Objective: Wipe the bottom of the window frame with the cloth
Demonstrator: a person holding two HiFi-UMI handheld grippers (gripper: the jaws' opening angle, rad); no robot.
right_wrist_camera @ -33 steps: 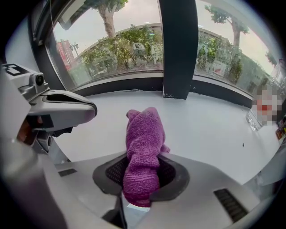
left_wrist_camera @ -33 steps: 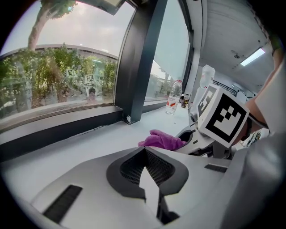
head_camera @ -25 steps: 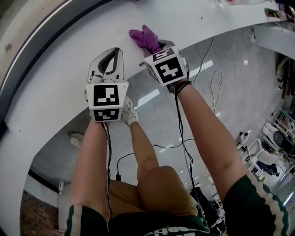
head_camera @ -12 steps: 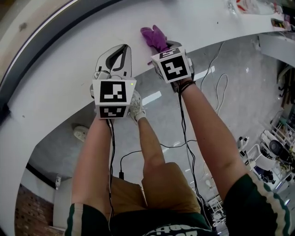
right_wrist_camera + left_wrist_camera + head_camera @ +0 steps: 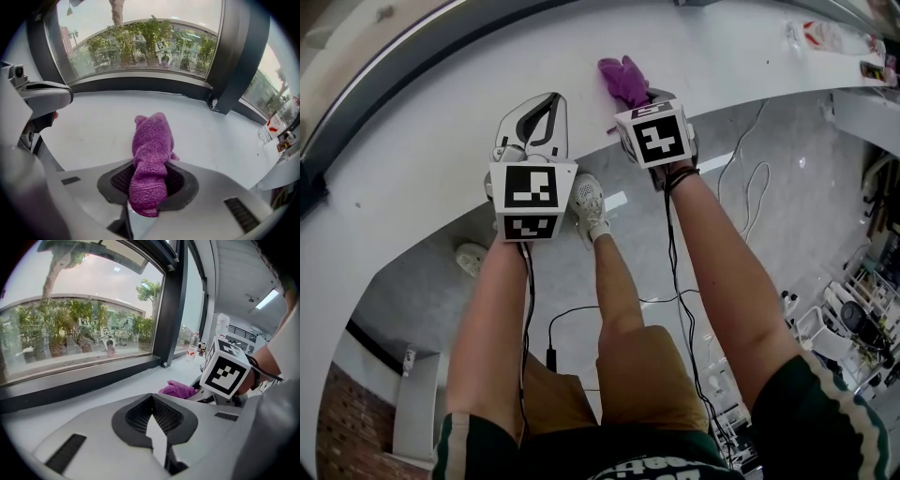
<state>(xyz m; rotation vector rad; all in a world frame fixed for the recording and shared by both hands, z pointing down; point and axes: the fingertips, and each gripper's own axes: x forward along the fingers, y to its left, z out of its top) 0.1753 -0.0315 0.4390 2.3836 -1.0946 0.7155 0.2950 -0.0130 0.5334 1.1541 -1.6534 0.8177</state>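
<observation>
White sill [image 5: 412,178] runs along the foot of the dark window frame [image 5: 140,83]. Over it, short of the frame, the left gripper [image 5: 151,404] has its jaws together on nothing. Beside it, the right gripper [image 5: 149,180] pinches the purple cloth [image 5: 151,138], which drapes onto the sill near the frame, not touching it.

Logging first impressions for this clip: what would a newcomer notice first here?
The bright purple cloth, clamped in the right tool, reaches out over the white sill, short of the dark window frame. To its left, the left tool is shut and empty.
</observation>
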